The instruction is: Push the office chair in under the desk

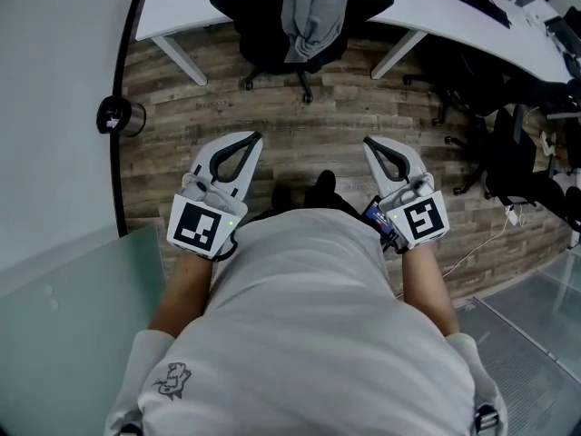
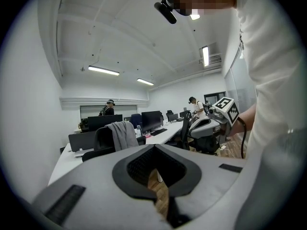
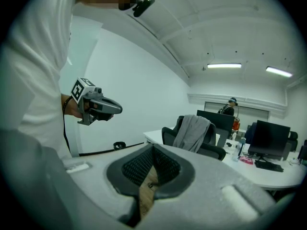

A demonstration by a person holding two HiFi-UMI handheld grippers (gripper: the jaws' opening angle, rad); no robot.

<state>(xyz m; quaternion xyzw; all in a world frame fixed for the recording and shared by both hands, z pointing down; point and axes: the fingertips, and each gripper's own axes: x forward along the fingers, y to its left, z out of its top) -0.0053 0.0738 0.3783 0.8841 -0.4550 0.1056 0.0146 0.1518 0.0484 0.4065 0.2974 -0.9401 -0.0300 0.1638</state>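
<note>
- desk (image 1: 182, 12): white, across the far side of the wood floor (image 1: 300, 143)
- office chair (image 1: 263, 39): black, at the desk edge, grey jacket (image 1: 313, 7) draped over backrest, well apart from both grippers
- left gripper (image 1: 256, 138): jaws clenched, empty
- right gripper (image 1: 368, 141): jaws clenched, empty

I counted two grippers (image 1: 257, 138) (image 1: 368, 142), one chair (image 1: 259, 27) draped with one jacket (image 1: 310, 7), at least two monitors (image 3: 218, 121) (image 3: 271, 132) and two people (image 2: 109, 108) (image 2: 194, 104) in the background, as seen from my remote station.

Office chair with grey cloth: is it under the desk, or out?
Out. The chair has its wheels on open floor in front of the desk.
</note>
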